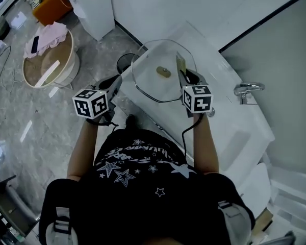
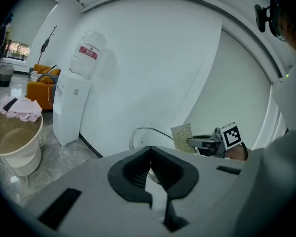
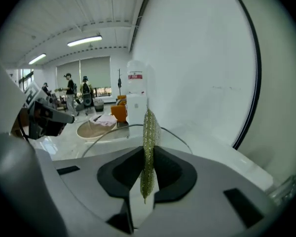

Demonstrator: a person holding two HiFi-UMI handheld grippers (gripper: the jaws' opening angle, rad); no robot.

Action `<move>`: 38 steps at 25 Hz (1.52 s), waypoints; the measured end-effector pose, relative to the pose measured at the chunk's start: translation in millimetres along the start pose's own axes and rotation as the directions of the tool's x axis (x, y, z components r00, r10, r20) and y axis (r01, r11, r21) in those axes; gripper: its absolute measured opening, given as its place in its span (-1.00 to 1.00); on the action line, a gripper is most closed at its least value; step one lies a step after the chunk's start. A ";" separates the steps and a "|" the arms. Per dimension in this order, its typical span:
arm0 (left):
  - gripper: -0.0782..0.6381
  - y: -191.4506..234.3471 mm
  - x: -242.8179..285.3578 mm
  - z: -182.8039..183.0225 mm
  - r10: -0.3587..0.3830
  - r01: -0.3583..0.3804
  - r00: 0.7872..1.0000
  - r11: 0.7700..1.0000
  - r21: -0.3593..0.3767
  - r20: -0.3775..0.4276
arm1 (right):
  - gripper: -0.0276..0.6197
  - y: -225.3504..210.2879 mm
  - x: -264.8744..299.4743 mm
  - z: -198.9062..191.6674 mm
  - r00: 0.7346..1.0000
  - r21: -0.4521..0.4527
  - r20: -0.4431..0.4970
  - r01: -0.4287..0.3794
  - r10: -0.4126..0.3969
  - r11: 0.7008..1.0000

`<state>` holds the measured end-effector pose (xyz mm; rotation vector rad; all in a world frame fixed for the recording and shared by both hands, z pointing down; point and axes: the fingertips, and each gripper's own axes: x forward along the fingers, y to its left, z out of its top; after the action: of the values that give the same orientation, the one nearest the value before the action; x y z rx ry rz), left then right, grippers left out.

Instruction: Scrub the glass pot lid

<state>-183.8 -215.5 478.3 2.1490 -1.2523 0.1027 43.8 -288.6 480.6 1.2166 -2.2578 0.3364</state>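
The glass pot lid (image 1: 155,80), round with a metal rim and a brass-coloured knob (image 1: 163,72), is held up in the air above the white counter. My left gripper (image 1: 121,83) is shut on the lid's left rim; in the left gripper view the rim (image 2: 153,129) runs into the closed jaws of that gripper (image 2: 150,152). My right gripper (image 1: 187,76) is shut on a green-gold scrub pad (image 1: 181,64), which stands at the lid's right side. In the right gripper view the pad (image 3: 149,137) sticks up edge-on from between the jaws of the right gripper (image 3: 148,152), with the lid's rim (image 3: 103,134) behind it.
A white counter (image 1: 234,131) with a chrome faucet (image 1: 247,89) lies below and to the right. On the floor at left stand a round tub (image 1: 48,68) with a pink cloth, a black bin (image 1: 124,63) and a water dispenser (image 1: 92,6). People stand far off (image 3: 76,90).
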 end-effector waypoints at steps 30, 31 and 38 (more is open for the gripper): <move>-0.37 46.1 115.0 -14.5 -0.393 0.266 0.863 0.887 -0.377 -0.316 | -0.72 -16.2 80.9 16.5 0.897 -0.582 -0.289 0.112 -0.333 0.806; -0.37 46.3 115.9 -13.9 -0.394 0.267 0.865 0.886 -0.380 -0.310 | -0.72 -16.6 82.0 15.1 0.894 -0.588 -0.296 0.108 -0.337 0.802; -0.50 49.8 122.7 -17.4 -0.395 0.262 0.865 0.882 -0.391 -0.310 | -0.72 -15.8 95.4 9.3 0.872 -0.642 -0.320 0.086 -0.369 0.762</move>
<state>-153.1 -315.3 561.6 1.8934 -0.6080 0.1412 11.5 -367.7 527.1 0.9334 -1.6019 -0.2110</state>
